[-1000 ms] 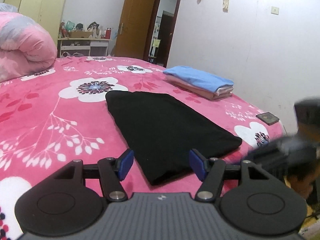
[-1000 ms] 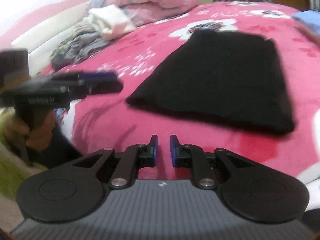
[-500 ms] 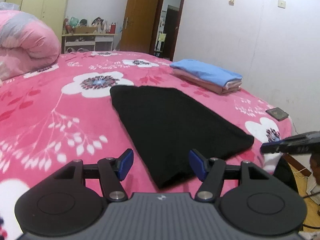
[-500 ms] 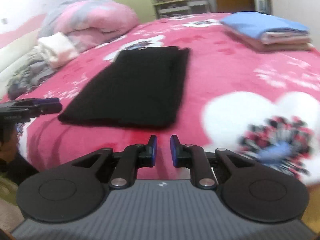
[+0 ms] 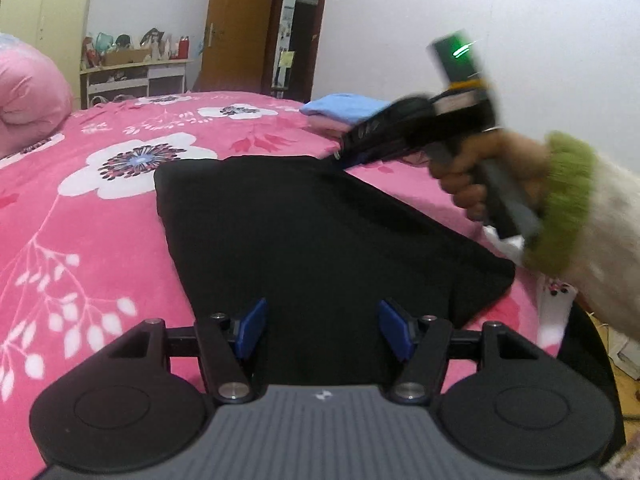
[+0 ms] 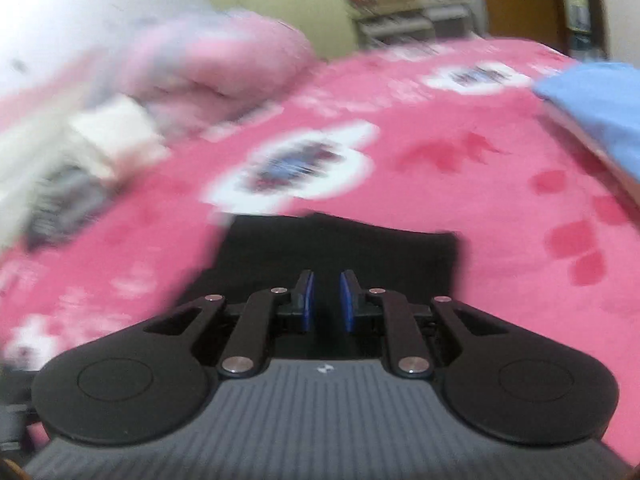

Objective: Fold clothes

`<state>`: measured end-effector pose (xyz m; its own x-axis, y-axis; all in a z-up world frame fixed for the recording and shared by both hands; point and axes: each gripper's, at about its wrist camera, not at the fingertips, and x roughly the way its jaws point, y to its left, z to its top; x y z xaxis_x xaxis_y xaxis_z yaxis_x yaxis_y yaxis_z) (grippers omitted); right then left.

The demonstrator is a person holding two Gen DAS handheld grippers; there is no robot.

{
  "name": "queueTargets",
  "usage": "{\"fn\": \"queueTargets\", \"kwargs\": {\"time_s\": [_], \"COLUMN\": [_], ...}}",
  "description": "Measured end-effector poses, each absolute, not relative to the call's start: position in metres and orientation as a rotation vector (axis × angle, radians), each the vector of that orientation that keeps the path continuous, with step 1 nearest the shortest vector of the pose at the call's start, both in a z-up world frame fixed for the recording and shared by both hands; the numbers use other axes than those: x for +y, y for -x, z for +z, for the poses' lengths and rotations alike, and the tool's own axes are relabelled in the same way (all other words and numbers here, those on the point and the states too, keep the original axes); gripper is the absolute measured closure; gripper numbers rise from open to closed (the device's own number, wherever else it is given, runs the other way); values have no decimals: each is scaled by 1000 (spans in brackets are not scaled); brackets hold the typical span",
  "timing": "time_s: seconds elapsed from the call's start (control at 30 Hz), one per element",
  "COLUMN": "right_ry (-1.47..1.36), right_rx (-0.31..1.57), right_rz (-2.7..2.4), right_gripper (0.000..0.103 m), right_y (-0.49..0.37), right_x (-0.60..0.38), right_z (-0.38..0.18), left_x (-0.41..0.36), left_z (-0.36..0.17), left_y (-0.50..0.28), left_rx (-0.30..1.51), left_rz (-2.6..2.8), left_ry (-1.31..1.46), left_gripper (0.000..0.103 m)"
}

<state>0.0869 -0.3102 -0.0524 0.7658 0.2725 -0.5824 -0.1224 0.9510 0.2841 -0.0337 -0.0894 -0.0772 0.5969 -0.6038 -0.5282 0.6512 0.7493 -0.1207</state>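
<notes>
Left gripper (image 5: 322, 326) held low and level, jaws spread wide, blue pads (image 5: 251, 325) well apart and closed on nothing. Right gripper (image 6: 325, 300) with its 2 blue pads (image 6: 307, 300) drawn close, a narrow gap between them, nothing pinched in that gap. Seen from the left wrist view, right gripper (image 5: 342, 153) angled downward, nose lowest, blurred. Right hand (image 5: 486, 176) wrapped around the grip below the body, fingers curled, green cuff (image 5: 560, 200) at the wrist, pale sleeve behind.
</notes>
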Motion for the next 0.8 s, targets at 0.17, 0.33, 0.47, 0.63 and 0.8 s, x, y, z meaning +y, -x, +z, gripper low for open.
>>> {"fn": "queueTargets", "kwargs": {"time_s": [0.17,0.33,0.47,0.63,0.8], "right_ry": [-321,-356,-352,-337,-346], "right_rx": [709,685,764,755,865], "right_rz": [18,295,260,149,494], "right_gripper": [88,90,91,88,88], "right_y": [-95,-107,-139,-152,-178], "right_x": [-360,-315,-312,-325,-255], "right_z": [-52,-30,-43,-28,-36], "left_x": [-74,-64,-59,-53,-53], "left_z": [-81,-87,-92,-97,-98], "left_y": [29,26,26,22,22], "left_rx": [580,567,549,536,528], "left_rz": [-771,-802,-820,-847,-851], "left_ry": [1,70,99,142,143], "left_gripper": [39,39,39,37,37]}}
